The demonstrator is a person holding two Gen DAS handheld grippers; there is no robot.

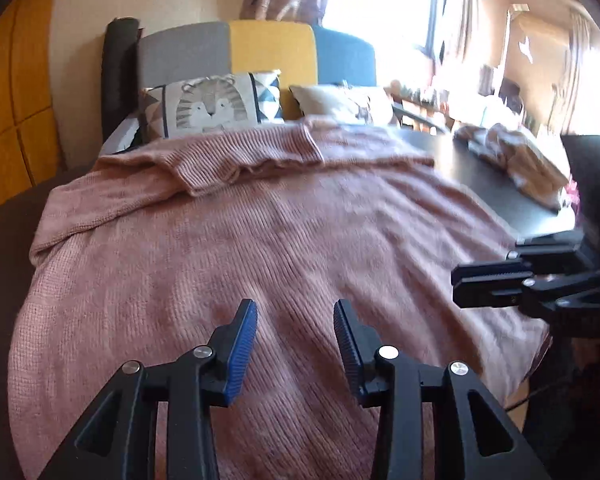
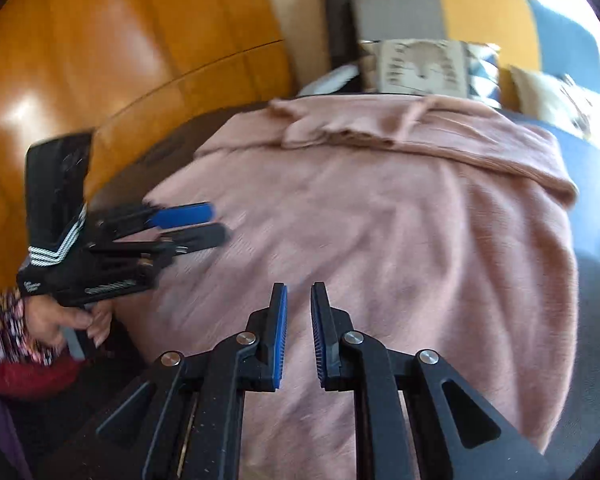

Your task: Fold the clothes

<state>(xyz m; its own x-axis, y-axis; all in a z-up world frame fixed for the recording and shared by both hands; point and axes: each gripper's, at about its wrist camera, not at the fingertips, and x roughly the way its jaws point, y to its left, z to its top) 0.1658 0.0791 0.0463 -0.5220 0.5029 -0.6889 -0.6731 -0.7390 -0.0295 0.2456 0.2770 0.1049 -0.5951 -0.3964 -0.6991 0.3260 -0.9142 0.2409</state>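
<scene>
Lengthwise, pink sweater (image 1: 260, 232), collar toward headboard (image 1: 256, 48)

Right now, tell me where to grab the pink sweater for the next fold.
Probably pinch the pink sweater at its near hem, one corner per gripper, coming in low from the table's near edge. The body lies flat with sleeves already folded across the top, so the hem is the free edge. Both the left gripper and right gripper hold nothing.

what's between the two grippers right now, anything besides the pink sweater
Only pink sweater. In the left wrist view, bare knit runs from the left gripper to the right gripper; the right wrist view shows the same.
</scene>
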